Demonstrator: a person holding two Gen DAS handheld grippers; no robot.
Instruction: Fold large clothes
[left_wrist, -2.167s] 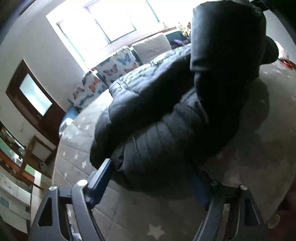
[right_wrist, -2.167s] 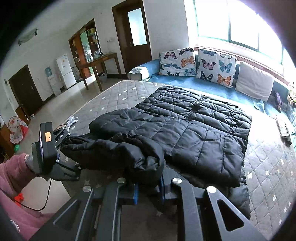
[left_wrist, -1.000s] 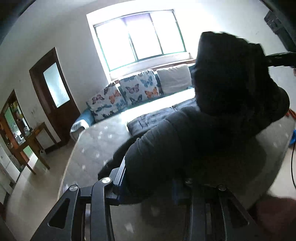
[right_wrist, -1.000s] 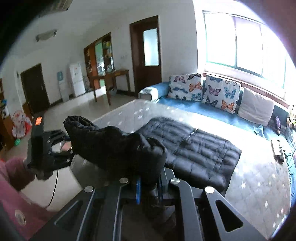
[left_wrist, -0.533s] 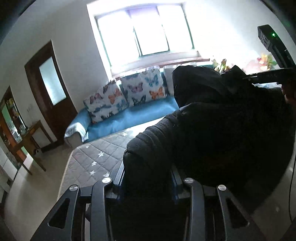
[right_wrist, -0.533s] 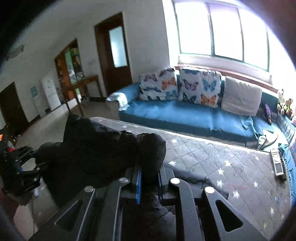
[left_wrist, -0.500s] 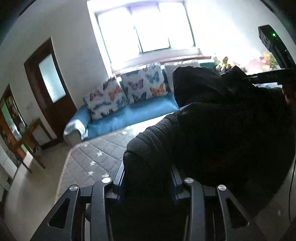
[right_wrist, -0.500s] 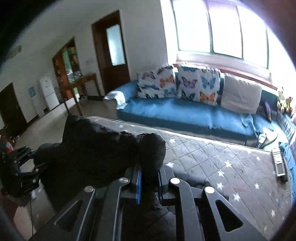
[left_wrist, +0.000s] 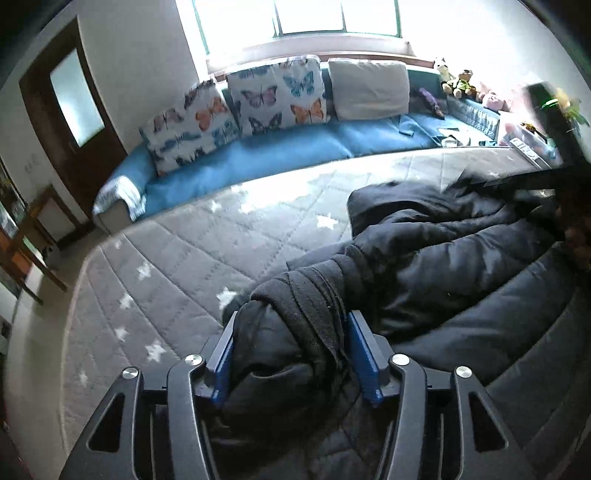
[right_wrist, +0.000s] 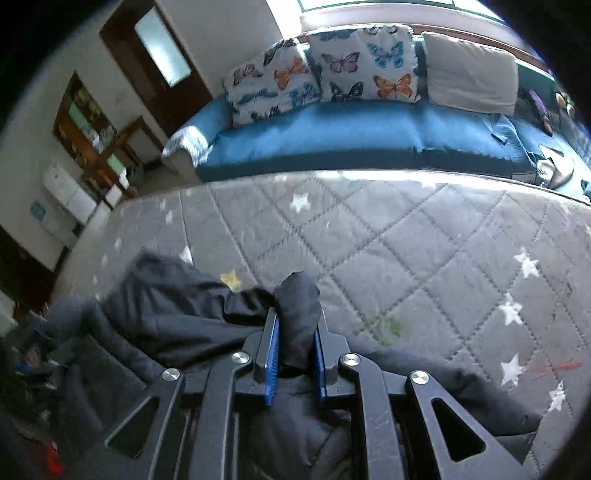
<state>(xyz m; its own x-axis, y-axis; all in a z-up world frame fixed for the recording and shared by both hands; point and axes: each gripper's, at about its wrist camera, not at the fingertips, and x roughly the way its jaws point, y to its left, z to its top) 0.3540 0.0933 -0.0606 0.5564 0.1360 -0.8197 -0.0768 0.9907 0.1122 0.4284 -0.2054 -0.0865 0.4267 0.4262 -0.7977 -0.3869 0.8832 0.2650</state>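
Observation:
A large black puffer jacket (left_wrist: 454, 266) lies bunched on the grey star-patterned mattress (left_wrist: 177, 251). My left gripper (left_wrist: 291, 332) is shut on a thick wad of the jacket, low over the mattress. My right gripper (right_wrist: 293, 325) is shut on another fold of the same jacket (right_wrist: 177, 314), which trails to its left and under it. The right gripper also shows at the right edge of the left wrist view (left_wrist: 546, 177), blurred.
A blue sofa (left_wrist: 280, 155) with butterfly cushions (left_wrist: 277, 96) and a white cushion (left_wrist: 369, 90) runs along the mattress's far side under the window. A door and wooden furniture stand at the left. Bare mattress (right_wrist: 424, 236) lies ahead of the right gripper.
Both grippers, holding the jacket, have come down from the raised position to the mattress. The jacket now lies spread low on the mattress instead of hanging in the air.

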